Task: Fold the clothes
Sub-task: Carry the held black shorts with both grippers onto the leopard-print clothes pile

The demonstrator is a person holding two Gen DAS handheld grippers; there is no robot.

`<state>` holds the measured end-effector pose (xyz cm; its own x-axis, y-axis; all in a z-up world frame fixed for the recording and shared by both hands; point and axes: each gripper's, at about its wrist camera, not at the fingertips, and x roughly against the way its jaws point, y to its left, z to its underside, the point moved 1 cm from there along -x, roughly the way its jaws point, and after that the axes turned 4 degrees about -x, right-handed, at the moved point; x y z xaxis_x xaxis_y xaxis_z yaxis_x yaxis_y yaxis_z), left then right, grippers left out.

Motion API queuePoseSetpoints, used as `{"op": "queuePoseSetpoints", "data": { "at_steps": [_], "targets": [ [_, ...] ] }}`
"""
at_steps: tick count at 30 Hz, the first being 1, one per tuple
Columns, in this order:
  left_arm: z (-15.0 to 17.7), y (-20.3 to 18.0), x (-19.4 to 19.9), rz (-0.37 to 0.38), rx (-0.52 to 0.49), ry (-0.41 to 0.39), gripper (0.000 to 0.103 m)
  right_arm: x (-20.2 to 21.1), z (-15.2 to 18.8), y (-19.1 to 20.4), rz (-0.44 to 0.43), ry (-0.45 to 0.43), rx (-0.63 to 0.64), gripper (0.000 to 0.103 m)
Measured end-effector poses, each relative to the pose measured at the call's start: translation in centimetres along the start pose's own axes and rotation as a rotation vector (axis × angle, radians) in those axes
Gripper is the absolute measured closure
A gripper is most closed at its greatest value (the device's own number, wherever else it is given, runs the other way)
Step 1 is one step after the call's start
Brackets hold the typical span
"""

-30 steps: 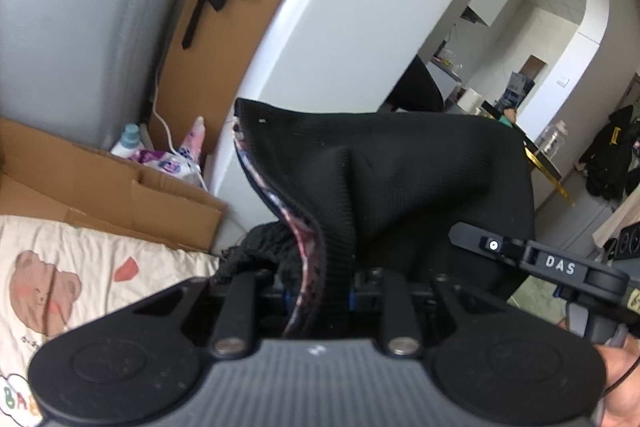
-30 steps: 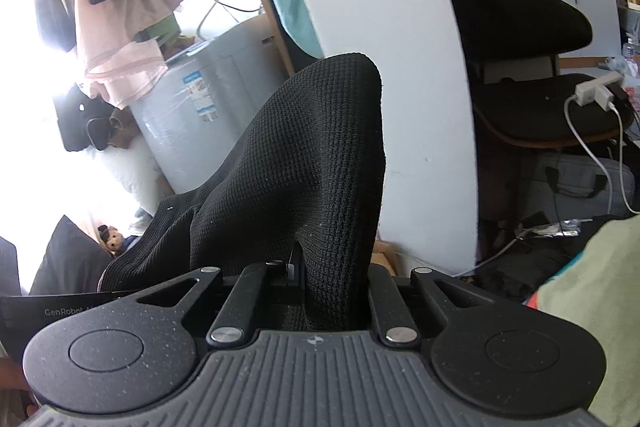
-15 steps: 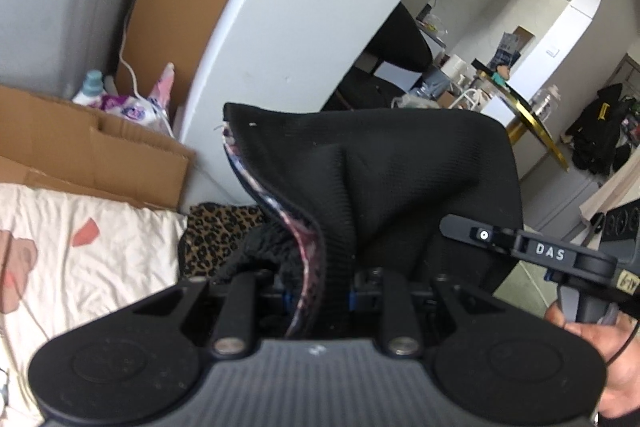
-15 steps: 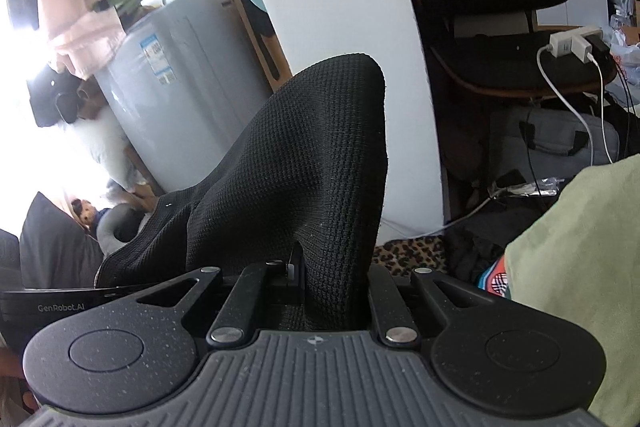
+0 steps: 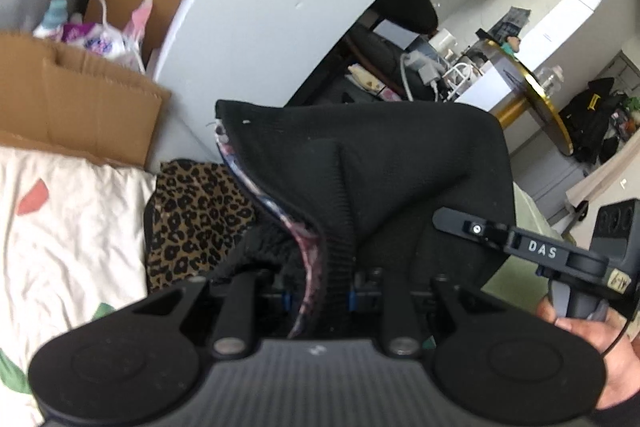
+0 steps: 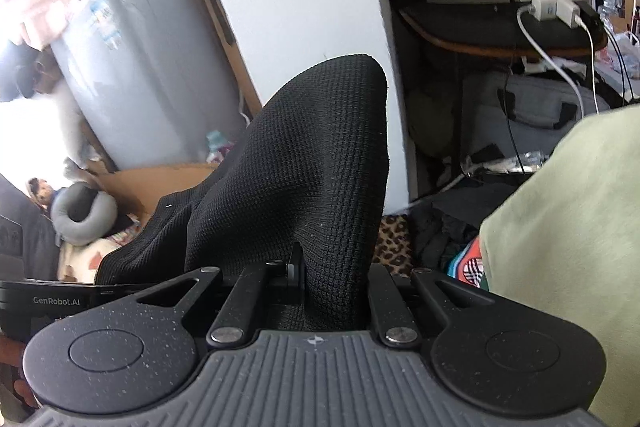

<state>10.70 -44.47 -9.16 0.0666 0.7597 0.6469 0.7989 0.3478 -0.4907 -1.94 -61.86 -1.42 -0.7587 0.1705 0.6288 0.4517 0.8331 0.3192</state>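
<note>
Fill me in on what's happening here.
A person is folding clothes with a handheld claw in each hand. The left claw and the right claw are each shut on an edge of the same black knit garment, holding it up above a patterned bedsheet and a leopard-print cloth. No fold is laid yet.
</note>
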Motion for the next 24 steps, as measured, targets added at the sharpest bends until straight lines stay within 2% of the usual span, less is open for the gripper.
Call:
{"op": "queuePoseSetpoints", "data": {
  "at_steps": [10,19,24],
  "targets": [
    [0.6,4.6,-5.9,0.06,0.033,0.035,0.078,-5.7,2.5,-2.9,0.036,0.016,-0.005,0.094],
    [2.7,8.1,-8.8,0.118,0.11,0.055,0.078,-8.9,4.4,-4.6,0.032,0.021,-0.041,0.094],
    [3.6,9.3,-9.9,0.187,0.087,0.069,0.078,-9.9,5.3,-5.0,0.056,0.051,-0.058,0.094]
  ]
}}
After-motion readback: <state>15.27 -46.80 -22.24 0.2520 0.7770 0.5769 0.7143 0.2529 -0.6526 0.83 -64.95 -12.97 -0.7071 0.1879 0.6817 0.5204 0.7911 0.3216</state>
